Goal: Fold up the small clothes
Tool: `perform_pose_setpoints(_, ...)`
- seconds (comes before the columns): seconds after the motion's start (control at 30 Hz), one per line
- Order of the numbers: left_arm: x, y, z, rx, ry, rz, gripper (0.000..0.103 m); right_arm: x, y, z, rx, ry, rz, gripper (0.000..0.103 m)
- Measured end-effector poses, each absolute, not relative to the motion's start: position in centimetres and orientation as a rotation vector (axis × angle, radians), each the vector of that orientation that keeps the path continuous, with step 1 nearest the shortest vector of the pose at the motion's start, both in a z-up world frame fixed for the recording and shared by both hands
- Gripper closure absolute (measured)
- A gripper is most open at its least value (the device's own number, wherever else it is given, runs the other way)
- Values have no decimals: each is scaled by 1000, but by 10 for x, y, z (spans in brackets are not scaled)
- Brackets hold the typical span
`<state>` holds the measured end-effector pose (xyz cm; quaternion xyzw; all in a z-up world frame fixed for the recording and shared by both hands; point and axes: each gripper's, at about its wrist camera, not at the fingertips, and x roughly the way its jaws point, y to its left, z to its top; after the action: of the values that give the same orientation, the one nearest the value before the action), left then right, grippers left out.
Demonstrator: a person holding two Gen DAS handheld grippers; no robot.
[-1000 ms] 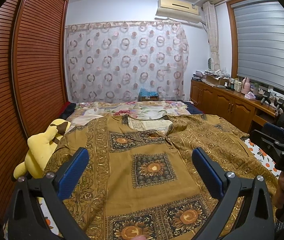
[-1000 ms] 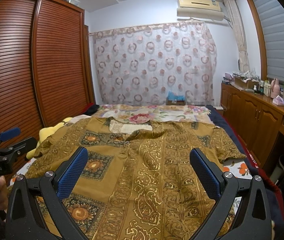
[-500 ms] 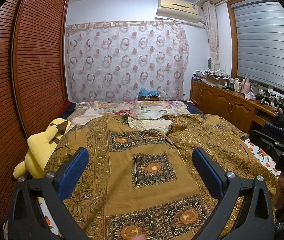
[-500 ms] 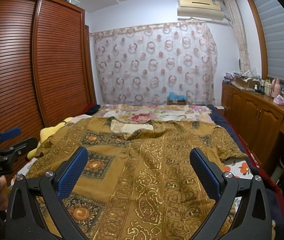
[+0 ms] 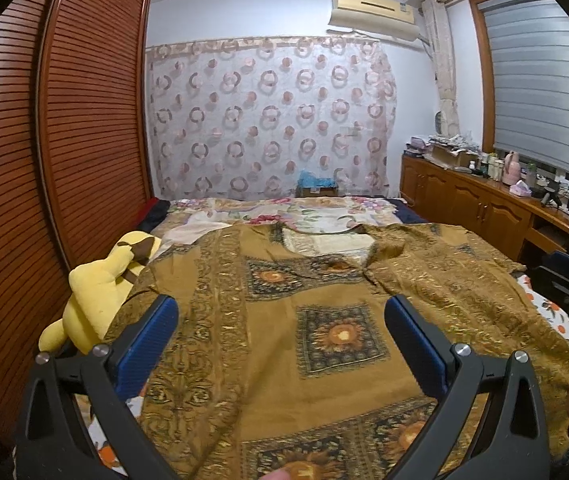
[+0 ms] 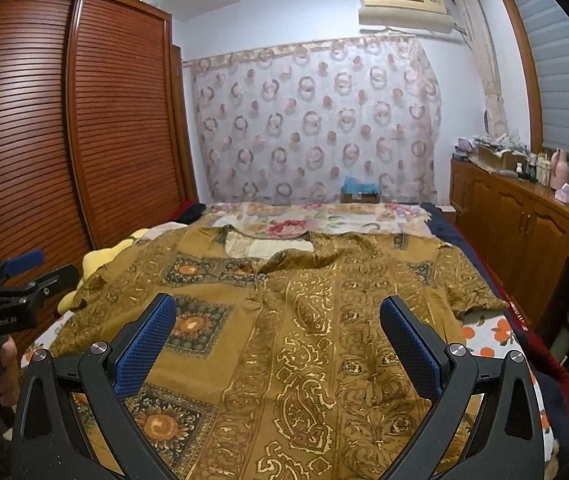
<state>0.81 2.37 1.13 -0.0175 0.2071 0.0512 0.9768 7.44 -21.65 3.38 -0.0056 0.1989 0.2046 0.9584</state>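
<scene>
Left wrist footage is filled by a mustard-gold patterned shirt (image 5: 324, 320) laid flat and fully spread on the bed (image 5: 304, 212), collar toward the far end and hem toward the cameras. The left hand-held gripper (image 5: 280, 344) is held above the near part of the shirt with its 2 blue-padded fingers (image 5: 148, 340) spread wide, and nothing is held between them. From the right wrist view, the right hand-held gripper (image 6: 276, 344) is likewise seen spread wide and empty, poised over the right half of the shirt (image 6: 324, 320), whose short sleeve reaches toward the bed's right edge. A yellow plush toy (image 5: 100, 292) lies just beside the shirt's left sleeve, at the bed's left edge near the wooden wardrobe (image 5: 44, 160). No fold can be seen in the garment: both sleeves are extended and the front panels are flat, apart from a slight rumple near the collar. The task is therefore judged to be at its very start, with all folding left to be done: the sleeves and sides brought inward, then the body doubled over. A grip on the fabric has not yet been taken by either tool.
</scene>
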Motion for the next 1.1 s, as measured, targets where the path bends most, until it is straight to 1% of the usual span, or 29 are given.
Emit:
perform_pose_setpoints(0.57, 25, 100, -17, -80, 528, 91, 0, 99, -193, 8, -50, 478, 491, 0)
perform_pose_setpoints(0.8, 29, 135, -32, -56, 589, 115, 0, 110, -175, -12, -82, 552, 533, 0)
perform_pose_setpoints(1.0, 38, 176, -43, -111, 654, 124, 0, 114, -164, -33, -109, 617, 552, 0)
perform_pose_setpoints(1.1, 47, 195, -55, -149, 702, 127, 3, 116, -160, -40, -126, 634, 556, 0)
